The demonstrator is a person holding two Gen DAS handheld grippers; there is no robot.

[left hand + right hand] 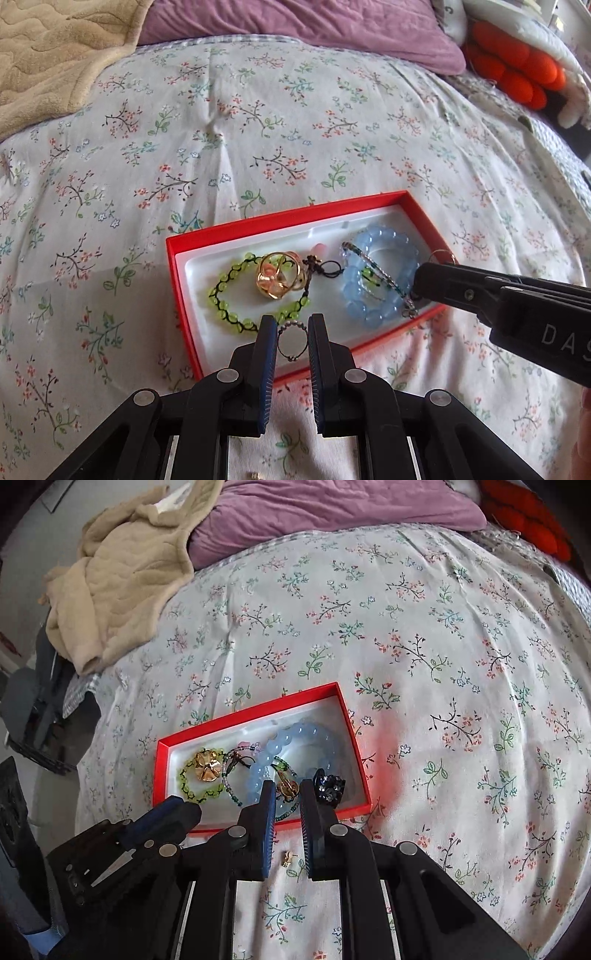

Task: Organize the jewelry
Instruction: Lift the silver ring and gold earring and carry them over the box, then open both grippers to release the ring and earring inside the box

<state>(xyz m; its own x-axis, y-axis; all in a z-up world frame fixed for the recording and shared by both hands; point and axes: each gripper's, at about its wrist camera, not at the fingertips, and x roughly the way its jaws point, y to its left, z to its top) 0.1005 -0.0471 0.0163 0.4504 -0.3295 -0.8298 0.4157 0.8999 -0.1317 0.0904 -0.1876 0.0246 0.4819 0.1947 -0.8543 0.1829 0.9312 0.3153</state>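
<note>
Left wrist: red box (177,248) rim beside hand-held gripper (292,334).

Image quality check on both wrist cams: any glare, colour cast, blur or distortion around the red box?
Left wrist: strong fisheye bowing of the bedspread; white insert of the red box bright, near washed out; jewelry sharp; pink tint on cloth below the box. Right wrist: same bowing, dark vignette in the corners; red glow spills from the box wall onto the cloth at its right; blue bead bracelet slightly soft.

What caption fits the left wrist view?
Left gripper holds a small beaded ring over the red box of bracelets.
</note>
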